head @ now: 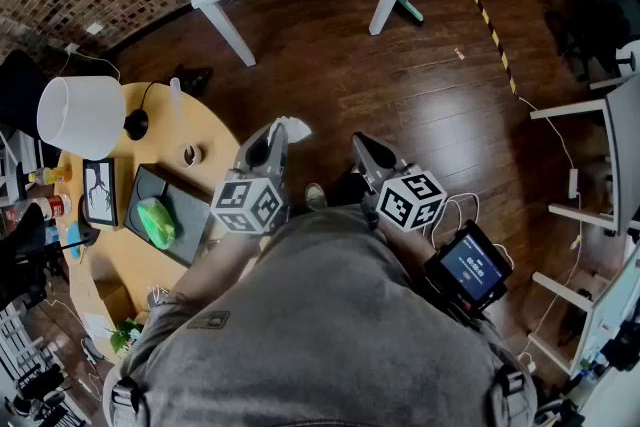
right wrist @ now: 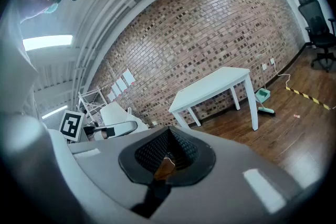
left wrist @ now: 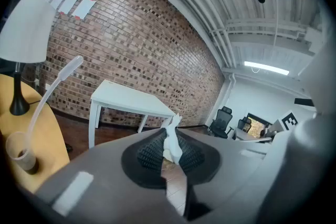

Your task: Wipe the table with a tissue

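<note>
Left claw (head: pixel 272 137) clenched on a white tissue (left wrist: pixel 171 140), held in the air beside the round yellow tabletop (head: pixel 165 147). The tissue is probably light, soft and easily torn (best pinched by a bunched fold). Right claw (head: pixel 362 147) closed, empty.

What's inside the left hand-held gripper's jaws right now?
A white tissue, pinched between the closed jaws of the left hand-held gripper. Its crumpled end pokes out past the tips. How much of it sits deeper inside is covered by the jaws.
</note>
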